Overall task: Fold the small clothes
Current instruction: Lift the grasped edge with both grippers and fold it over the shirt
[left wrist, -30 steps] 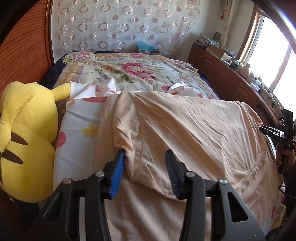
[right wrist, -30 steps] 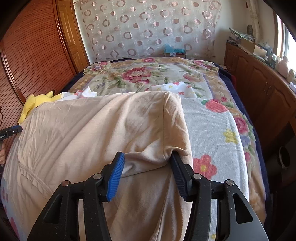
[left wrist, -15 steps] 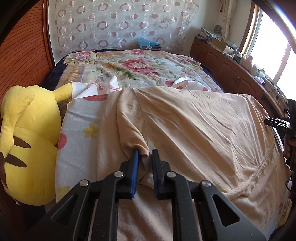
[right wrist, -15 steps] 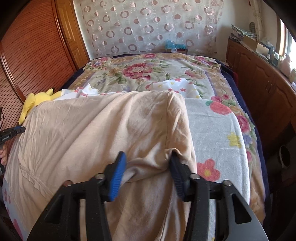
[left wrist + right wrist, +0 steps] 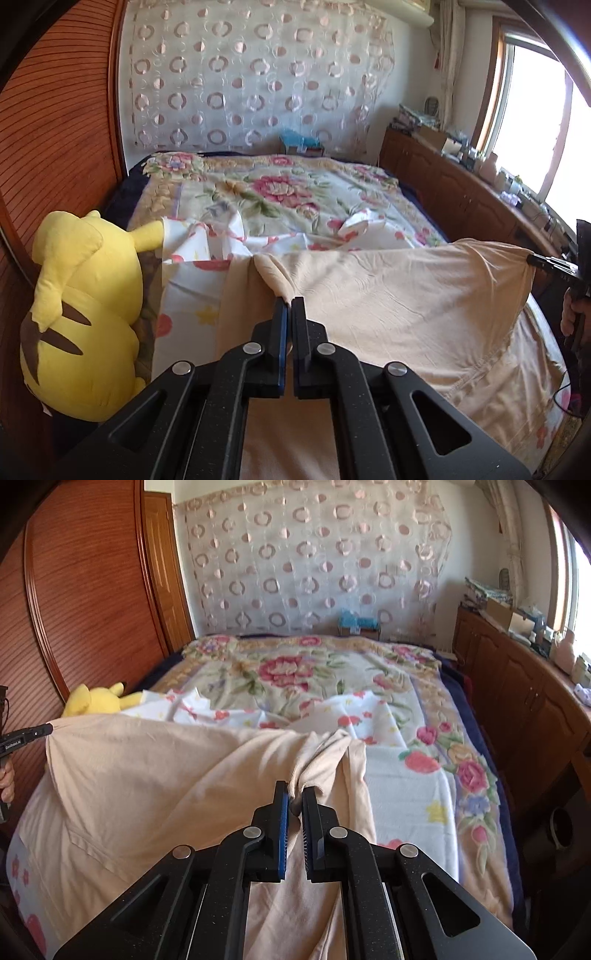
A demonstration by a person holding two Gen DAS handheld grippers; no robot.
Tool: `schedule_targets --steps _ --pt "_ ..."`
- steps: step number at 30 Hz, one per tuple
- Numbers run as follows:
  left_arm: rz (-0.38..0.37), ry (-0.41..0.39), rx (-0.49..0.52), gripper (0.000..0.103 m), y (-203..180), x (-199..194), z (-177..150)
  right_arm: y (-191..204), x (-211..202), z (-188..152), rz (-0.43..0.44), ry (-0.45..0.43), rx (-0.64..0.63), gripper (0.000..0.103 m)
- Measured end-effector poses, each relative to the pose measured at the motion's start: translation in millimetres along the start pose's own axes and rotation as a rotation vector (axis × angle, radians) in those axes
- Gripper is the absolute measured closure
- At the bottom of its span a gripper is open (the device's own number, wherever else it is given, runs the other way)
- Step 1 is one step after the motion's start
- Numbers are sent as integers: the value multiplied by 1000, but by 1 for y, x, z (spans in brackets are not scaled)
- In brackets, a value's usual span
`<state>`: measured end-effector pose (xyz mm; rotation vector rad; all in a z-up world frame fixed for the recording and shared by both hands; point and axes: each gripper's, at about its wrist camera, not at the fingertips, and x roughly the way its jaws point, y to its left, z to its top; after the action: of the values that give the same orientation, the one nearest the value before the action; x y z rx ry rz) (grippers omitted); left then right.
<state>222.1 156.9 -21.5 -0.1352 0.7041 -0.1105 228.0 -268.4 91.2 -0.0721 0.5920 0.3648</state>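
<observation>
Both hand-held grippers are clamped on the beige garment (image 5: 399,295), each pinching a bunched corner of it, their jaws having just been closing onto the cloth. Left hand-held gripper (image 5: 289,306) points downward at a slant over the bed (image 5: 280,199), its blue-lined pads nearly meeting with a gathered fold of fabric caught at the tips. Right hand-held gripper (image 5: 294,797) slants down much the same way, with a wad of the same cloth squeezed between its pads. From the left camera the right tool's tip shows at the far right edge, biting the garment's corner, with the person's hand (image 5: 570,314) wrapped round its handle below. From the right camera the left tool shows likewise at the far left edge, fingers (image 5: 6,781) curled on its grip. Between the two pinched corners the garment's upper edge is drawn up off the bed, while the rest drapes down toward the near side over a white flowered sheet (image 5: 406,794). A yellow plush toy (image 5: 81,314) sits at the bed's left side, against the wooden wardrobe (image 5: 85,590).
</observation>
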Motion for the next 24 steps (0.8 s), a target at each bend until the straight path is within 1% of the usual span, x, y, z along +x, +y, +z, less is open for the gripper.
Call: schedule_targets --steps 3,6,12,15,20,24 --pt "2 -25 -17 101 4 -13 -2 2 -21 -5 10 -37 1 97" --pt "1 -46 -33 101 7 -25 -7 4 -40 -20 19 -62 -7 97" --pt "-2 -77 -24 101 0 -47 -17 13 -67 -37 22 -95 -43 97" --pt "-8 -109 -18 101 -4 -63 -13 15 -79 -40 23 -108 -51 97" --pt "9 -175 -16 101 -1 -92 -9 14 -105 -47 34 -151 -46 97" --pt "34 -176 -23 101 2 -105 -19 11 -124 -65 52 -168 -21 97"
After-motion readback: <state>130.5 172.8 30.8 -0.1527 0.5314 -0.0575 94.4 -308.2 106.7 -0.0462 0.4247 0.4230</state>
